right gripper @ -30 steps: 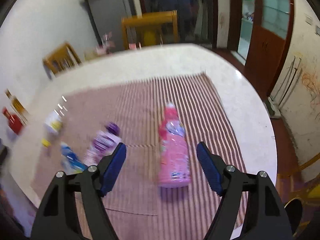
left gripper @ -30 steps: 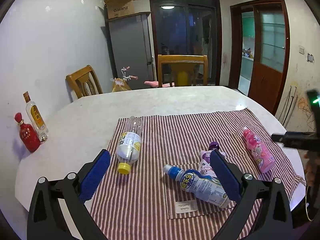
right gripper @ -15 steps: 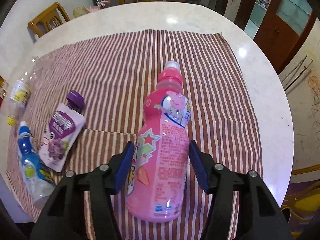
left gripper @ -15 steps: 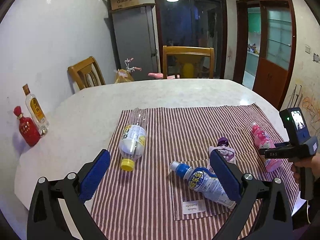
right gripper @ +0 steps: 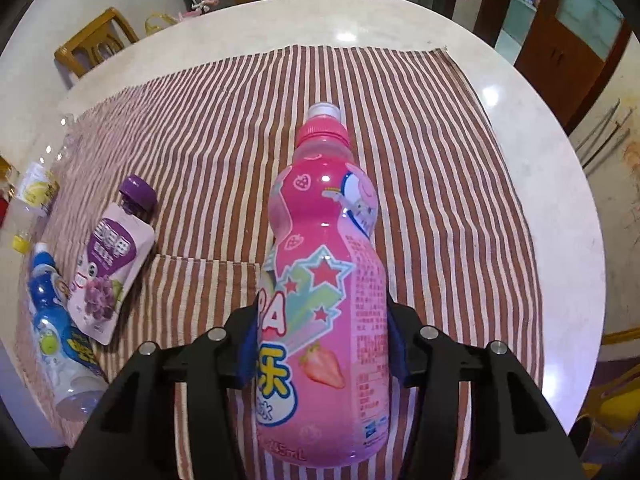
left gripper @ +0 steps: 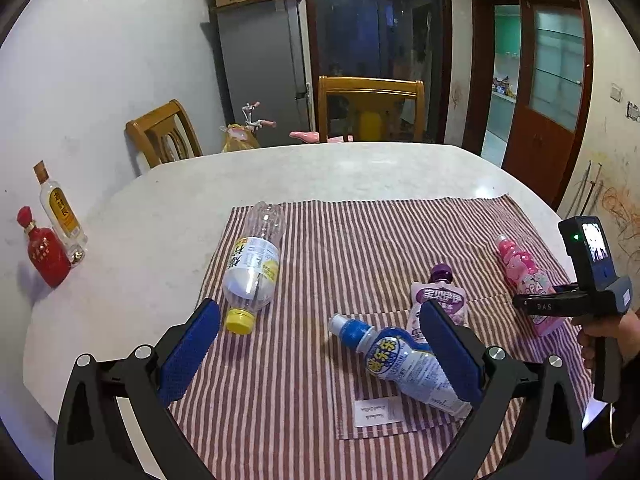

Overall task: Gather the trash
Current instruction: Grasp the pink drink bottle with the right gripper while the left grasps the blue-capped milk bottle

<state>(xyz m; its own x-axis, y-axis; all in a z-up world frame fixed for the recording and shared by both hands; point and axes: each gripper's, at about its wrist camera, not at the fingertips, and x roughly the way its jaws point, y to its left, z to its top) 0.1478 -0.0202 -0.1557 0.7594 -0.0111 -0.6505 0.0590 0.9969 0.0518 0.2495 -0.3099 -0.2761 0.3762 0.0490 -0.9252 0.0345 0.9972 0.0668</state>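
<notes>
Pouch (right gripper: 106, 264) and blue bottle (right gripper: 56, 332) lie beside pink bottle (right gripper: 328, 292).

Pink bottle (right gripper: 324, 280) flat on striped cloth (right gripper: 420, 168)

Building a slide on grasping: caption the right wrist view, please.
Right gripper closing around a pink bottle lying on the striped cloth.
</notes>
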